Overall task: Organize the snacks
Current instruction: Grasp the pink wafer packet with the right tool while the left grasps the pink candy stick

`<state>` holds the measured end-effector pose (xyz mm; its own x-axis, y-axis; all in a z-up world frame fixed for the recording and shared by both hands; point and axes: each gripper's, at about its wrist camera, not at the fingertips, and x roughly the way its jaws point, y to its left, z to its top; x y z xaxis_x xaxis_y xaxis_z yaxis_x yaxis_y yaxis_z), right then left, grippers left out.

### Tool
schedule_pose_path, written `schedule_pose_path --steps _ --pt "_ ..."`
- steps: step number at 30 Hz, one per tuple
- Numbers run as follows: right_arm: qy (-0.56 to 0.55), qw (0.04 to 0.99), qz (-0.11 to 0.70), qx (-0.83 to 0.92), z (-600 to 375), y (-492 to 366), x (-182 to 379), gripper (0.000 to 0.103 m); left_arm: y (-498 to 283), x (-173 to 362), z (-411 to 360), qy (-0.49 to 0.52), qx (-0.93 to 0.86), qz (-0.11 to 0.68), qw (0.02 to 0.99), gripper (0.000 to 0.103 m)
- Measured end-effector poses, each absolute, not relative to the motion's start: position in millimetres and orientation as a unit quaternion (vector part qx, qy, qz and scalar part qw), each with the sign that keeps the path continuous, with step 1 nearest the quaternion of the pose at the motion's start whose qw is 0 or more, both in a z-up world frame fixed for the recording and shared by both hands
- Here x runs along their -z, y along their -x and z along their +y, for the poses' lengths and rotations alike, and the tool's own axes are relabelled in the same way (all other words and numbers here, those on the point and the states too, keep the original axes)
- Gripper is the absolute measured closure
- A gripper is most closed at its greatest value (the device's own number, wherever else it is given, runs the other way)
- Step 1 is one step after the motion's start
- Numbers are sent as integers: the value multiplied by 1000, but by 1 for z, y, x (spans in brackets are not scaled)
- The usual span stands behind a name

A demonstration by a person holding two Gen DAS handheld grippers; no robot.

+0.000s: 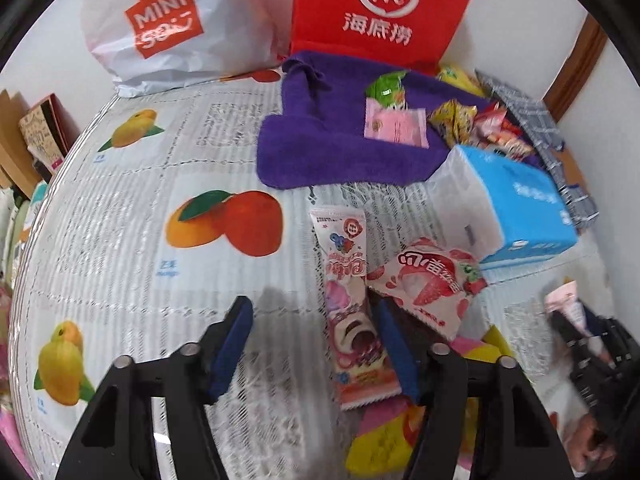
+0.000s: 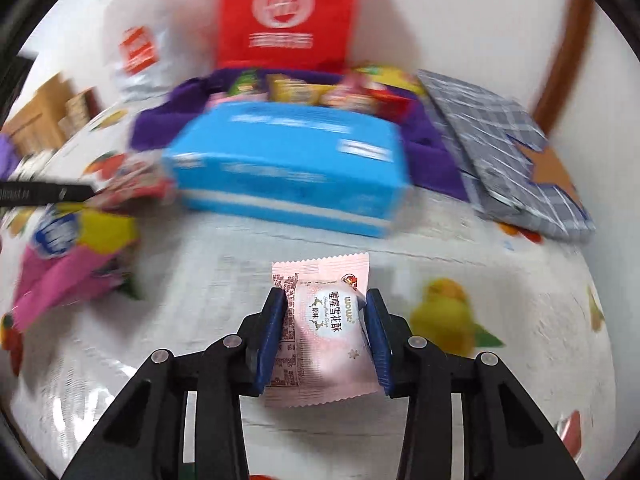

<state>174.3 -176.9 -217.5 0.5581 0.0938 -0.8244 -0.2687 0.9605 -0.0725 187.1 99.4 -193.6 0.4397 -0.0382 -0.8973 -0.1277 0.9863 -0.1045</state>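
My left gripper (image 1: 310, 312) hangs open over the fruit-print tablecloth (image 1: 120, 240). A long pink cake packet (image 1: 352, 304) lies between its fingers, close to the right one, with neither pad pressing on it. A strawberry packet (image 1: 428, 280) lies just beyond, and yellow and pink packets (image 1: 380, 440) lie beneath the right finger. My right gripper (image 2: 324, 298) is shut on a pale pink snack packet (image 2: 324, 332) held above the tablecloth (image 2: 480, 400). Further back, a purple towel (image 1: 320, 144) carries a green packet (image 1: 386, 88), a pink packet (image 1: 396, 126) and several small snacks (image 1: 480, 124).
A blue tissue box (image 1: 516, 212) (image 2: 288, 168) stands in front of the towel. A white shopping bag (image 1: 160, 24) and a red bag (image 1: 384, 8) lean against the back wall. A grey checked fabric item (image 2: 500, 136) lies at the right, and cardboard boxes (image 1: 36, 136) at the left edge.
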Motion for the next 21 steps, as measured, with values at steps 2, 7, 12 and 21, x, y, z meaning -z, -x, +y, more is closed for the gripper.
schedule_pose_path --steps 2,7,12,21 --pt "74 877 465 -98 -189 -178 223 63 -191 199 95 70 -31 530 845 67" --pt "61 882 458 -95 -202 -184 224 62 -185 192 96 55 -39 529 846 86" --pt "60 889 443 -101 -200 -197 223 62 -167 192 99 35 -54 523 850 86" --pt "21 878 463 -117 -199 -210 230 60 -160 202 98 36 -54 461 885 79"
